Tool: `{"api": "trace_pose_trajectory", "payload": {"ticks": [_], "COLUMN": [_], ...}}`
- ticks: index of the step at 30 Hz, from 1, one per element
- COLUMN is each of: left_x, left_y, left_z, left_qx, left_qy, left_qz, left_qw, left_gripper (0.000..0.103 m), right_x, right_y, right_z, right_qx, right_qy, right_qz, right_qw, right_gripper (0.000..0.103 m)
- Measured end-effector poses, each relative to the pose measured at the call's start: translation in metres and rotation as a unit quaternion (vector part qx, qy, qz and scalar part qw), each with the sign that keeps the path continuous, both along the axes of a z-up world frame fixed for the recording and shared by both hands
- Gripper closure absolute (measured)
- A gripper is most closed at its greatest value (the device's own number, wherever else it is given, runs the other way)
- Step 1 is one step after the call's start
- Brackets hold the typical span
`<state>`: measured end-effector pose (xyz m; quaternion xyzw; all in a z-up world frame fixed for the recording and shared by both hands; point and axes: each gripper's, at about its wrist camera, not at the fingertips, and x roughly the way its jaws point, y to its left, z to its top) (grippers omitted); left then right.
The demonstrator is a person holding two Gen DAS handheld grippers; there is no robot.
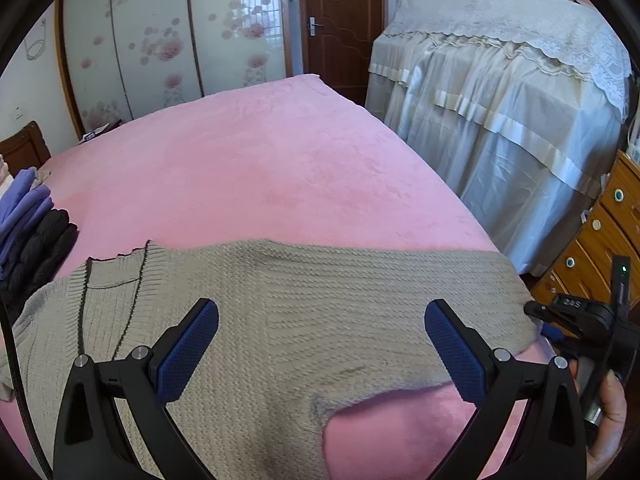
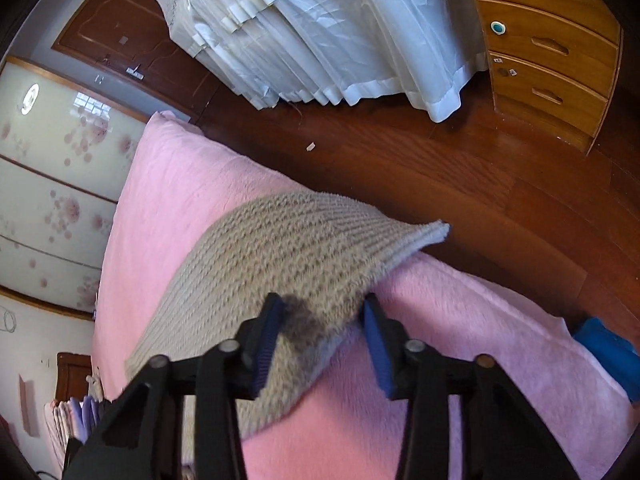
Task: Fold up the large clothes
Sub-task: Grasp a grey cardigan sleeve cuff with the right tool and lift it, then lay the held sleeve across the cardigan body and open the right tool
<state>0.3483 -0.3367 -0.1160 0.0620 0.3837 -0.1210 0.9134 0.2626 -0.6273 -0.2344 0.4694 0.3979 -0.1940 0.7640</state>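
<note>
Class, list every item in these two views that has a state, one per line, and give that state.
Beige knit sweater: spread on the pink bed, hem end lifted at the bed edge.
Left gripper: open above the sweater.
Right gripper: open, hem between its fingers.
Brown door: closed.
Dresser drawers: closed.
Dark and purple clothes: folded, stacked.
</note>
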Motion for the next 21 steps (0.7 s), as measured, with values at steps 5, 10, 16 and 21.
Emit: {"api": "trace_pose_trajectory", "payload": {"ticks": [5, 10, 16, 21], "left_x": [-0.007, -0.013, -0.015, -0.011], "left_y": [0.01, 0.047, 0.126, 0.205], "left_z": [0.006, 0.023, 0.039, 0.019], "left_qx": [0.003, -0.013, -0.052, -0.073], "left_qy": [-0.002, -0.01, -0.011, 0.022], "left_qz": [-0.002, 0.016, 0.073, 0.136], "left_qw": [1.0, 0.9997, 0.9959, 0.9878], "left_gripper": [0.001, 0.001, 0.001, 0.001], "right_x": [0.005, 0.011, 0.018, 0.027], "right_y": [0.017, 0.079, 0.209, 0.309], "right_z": [0.035, 0.11, 0.174, 0.152], "right_qx": [-0.111, -0.266, -0.362, -0.392], "right_qy": [-0.031, -0.094, -0.176, -0.172], "right_qz": [0.024, 0.111, 0.272, 0.373], "right_qw": [0.993, 0.953, 0.874, 0.824], "right_gripper": [0.088, 0.089, 0.089, 0.088]}}
